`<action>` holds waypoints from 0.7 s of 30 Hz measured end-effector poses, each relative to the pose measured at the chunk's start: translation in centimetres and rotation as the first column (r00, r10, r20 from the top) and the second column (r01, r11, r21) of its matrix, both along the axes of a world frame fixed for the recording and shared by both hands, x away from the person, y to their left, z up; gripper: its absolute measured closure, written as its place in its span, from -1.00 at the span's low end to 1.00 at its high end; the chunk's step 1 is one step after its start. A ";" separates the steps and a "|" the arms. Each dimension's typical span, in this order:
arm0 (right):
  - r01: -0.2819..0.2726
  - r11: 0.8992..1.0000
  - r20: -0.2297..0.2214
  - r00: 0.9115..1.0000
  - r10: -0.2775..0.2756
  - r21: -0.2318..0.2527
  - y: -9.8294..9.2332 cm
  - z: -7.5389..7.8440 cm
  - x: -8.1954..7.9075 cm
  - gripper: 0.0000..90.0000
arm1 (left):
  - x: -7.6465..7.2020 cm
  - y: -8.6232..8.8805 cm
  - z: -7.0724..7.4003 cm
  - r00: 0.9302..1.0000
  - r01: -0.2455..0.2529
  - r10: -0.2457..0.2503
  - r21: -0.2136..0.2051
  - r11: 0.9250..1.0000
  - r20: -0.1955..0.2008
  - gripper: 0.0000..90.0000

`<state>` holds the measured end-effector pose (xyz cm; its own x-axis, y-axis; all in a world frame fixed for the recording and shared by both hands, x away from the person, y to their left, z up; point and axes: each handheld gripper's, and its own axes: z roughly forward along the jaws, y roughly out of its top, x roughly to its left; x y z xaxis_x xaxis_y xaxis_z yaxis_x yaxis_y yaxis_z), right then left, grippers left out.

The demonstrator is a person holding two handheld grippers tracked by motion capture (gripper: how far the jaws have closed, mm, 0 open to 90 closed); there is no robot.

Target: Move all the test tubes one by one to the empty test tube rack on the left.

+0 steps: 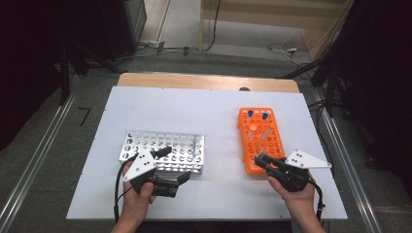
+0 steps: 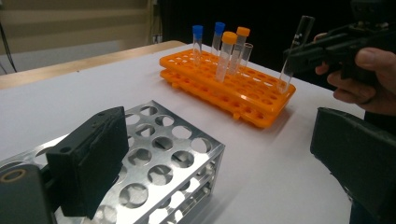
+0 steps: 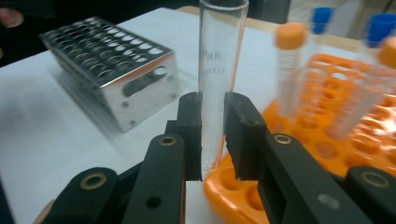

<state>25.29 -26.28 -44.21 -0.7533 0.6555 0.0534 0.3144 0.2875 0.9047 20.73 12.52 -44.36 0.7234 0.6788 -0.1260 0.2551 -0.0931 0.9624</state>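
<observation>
My right gripper (image 1: 263, 160) (image 3: 214, 135) is shut on a clear, uncapped glass tube (image 3: 219, 65) (image 2: 294, 51). The tube leans a little, and its lower end is at the near corner of the orange rack (image 1: 262, 145) (image 3: 322, 149) (image 2: 233, 88). Several capped tubes stand at the far end of that rack, with orange caps (image 2: 229, 37) and blue caps (image 2: 198, 31). My left gripper (image 1: 173, 165) (image 2: 219, 163) is open with nothing between its jaws. It hovers at the near right corner of the empty metal rack (image 1: 165, 145) (image 2: 163, 158) (image 3: 107, 60).
Both racks rest on a white board (image 1: 194, 107) laid over a wooden table, the metal one to the left and the orange one to the right. Bare board lies between and behind them. Cables and dark stands are on the floor beyond.
</observation>
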 end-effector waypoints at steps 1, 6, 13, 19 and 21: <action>-0.012 1.000 -0.003 1.000 0.012 -0.004 0.5 0.0 -0.2 0.65 | 0.0 -0.4 0.1 1.000 0.009 -0.009 -0.003 1.000 -0.003 -0.86; -0.065 0.998 -0.015 0.998 0.064 -0.017 2.3 -0.1 -0.7 0.65 | 0.2 -2.4 0.8 1.000 0.029 -0.029 -0.001 1.000 -0.012 -0.75; -0.132 0.990 -0.047 0.990 0.130 -0.041 4.5 -0.6 -0.7 0.65 | 1.0 -4.7 1.4 0.997 0.074 -0.073 0.008 0.997 -0.032 -0.46; -0.176 0.983 -0.052 0.984 0.173 -0.051 6.0 -0.7 -0.6 0.65 | 1.7 -6.4 1.5 0.992 0.125 -0.124 0.013 0.992 -0.034 -0.22; -0.186 0.981 -0.050 0.982 0.183 -0.053 6.3 -0.7 -0.8 0.65 | 1.8 -6.9 1.4 0.990 0.139 -0.138 0.013 0.990 -0.035 -0.14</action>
<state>24.52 -19.98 -44.93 -0.8592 0.5086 0.0562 0.2911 0.3955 0.8711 22.58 5.60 -42.97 0.8061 0.5745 -0.1422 0.2711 -0.1448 0.9516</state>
